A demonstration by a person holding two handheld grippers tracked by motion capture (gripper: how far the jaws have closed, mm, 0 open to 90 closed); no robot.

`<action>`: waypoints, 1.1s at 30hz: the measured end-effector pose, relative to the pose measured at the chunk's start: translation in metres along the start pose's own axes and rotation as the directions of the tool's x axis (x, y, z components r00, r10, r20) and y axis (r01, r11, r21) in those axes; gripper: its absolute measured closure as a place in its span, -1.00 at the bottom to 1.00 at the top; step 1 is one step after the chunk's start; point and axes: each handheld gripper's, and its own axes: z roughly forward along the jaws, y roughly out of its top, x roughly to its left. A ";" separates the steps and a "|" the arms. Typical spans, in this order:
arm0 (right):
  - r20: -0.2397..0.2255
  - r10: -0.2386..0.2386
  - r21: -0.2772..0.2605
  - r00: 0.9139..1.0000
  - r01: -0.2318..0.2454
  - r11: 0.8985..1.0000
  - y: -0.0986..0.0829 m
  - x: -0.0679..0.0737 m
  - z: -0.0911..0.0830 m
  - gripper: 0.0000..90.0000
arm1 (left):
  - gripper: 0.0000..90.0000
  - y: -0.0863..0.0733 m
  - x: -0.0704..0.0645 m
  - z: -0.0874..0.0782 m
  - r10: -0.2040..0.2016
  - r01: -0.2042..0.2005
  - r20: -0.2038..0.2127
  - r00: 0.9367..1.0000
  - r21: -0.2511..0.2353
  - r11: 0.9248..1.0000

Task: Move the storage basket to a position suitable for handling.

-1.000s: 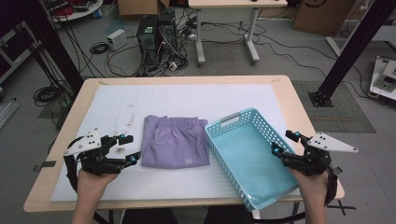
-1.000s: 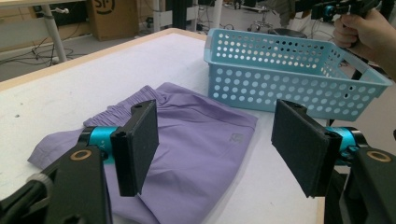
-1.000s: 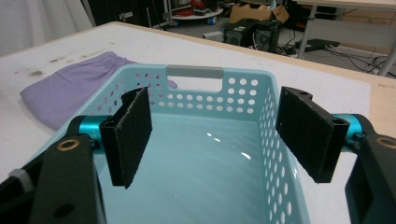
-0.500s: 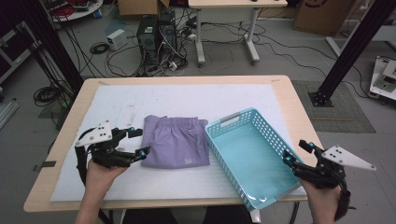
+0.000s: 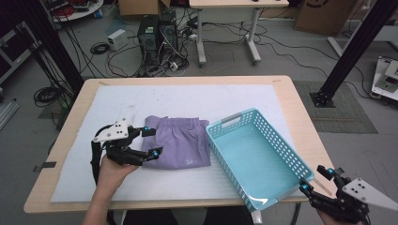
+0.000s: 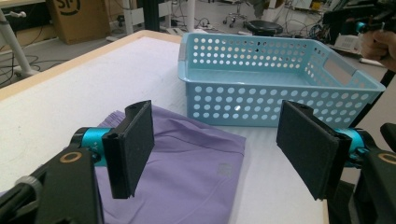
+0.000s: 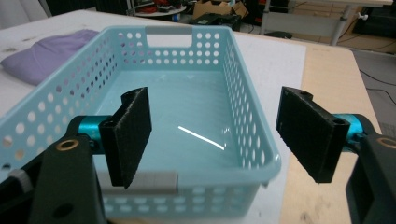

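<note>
Cables and computer cases crowd the floor behind a wooden table (image 5: 300, 117) topped with a white mat (image 5: 187, 101). At its left, the left gripper (image 5: 151, 141) reaches over the left edge of the folded purple garment (image 5: 180, 147), jaws wide apart, holding nothing. The left gripper view reveals a small square label on the cloth. Just right of the garment sits a light blue perforated basket (image 5: 281, 145). The right gripper (image 5: 315, 180) hangs off the table's near right corner, jaws spread wide around nothing; its own view looks into the basket.
</note>
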 end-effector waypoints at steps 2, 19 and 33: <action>0.002 -0.004 0.003 1.000 0.004 1.000 -0.007 0.002 -0.006 -0.41 | -0.39 0.000 0.000 -0.001 -0.005 0.005 -0.005 1.000 -0.005 1.000; 0.031 0.028 0.072 0.999 -0.030 0.997 -0.059 0.031 -0.001 -0.52 | -0.39 -0.002 -0.003 -0.005 -0.009 0.009 0.001 1.000 -0.013 1.000; 0.056 0.026 0.102 0.998 -0.032 0.994 -0.054 0.039 0.022 -0.52 | -0.39 -0.004 -0.006 -0.010 -0.010 0.010 0.008 1.000 -0.010 1.000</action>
